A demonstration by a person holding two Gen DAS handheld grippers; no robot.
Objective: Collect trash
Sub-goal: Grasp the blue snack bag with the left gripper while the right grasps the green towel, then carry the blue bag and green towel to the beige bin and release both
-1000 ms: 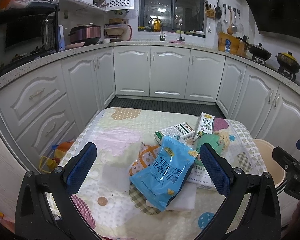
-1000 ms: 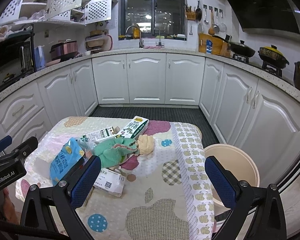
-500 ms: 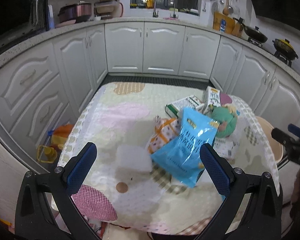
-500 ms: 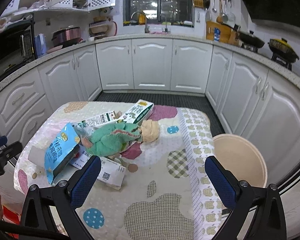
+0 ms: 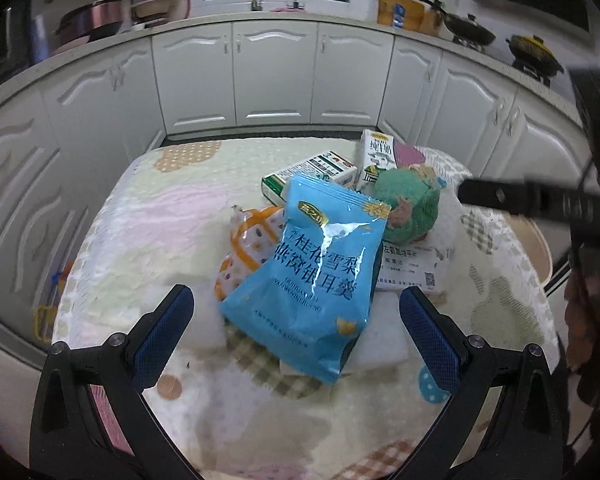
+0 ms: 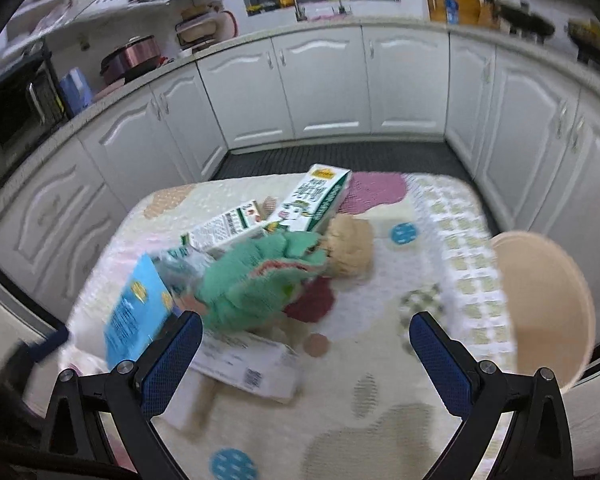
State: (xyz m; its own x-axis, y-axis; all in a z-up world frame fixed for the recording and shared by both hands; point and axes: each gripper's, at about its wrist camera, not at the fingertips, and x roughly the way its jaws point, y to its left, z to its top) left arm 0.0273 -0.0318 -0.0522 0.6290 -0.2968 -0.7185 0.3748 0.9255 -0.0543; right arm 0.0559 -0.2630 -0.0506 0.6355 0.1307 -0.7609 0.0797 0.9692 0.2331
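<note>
The quilted, patchwork-printed tabletop (image 5: 148, 216) is filling the frame, soft and dimpled. At the right edge of the right wrist view a round beige bin (image 6: 544, 304) is sitting beside it. Frame centre, a glossy blue snack bag (image 5: 316, 280) is lying crinkled, long axis running upper right to lower left. Behind it a fuzzy green cloth (image 5: 410, 208) is bunching up, with a flat green-and-white carton (image 6: 314, 204) pointing toward the cabinets. The left hand-held gripper (image 5: 296, 332) is hanging spread wide and empty; the right hand-held gripper (image 6: 306, 356) likewise.
</note>
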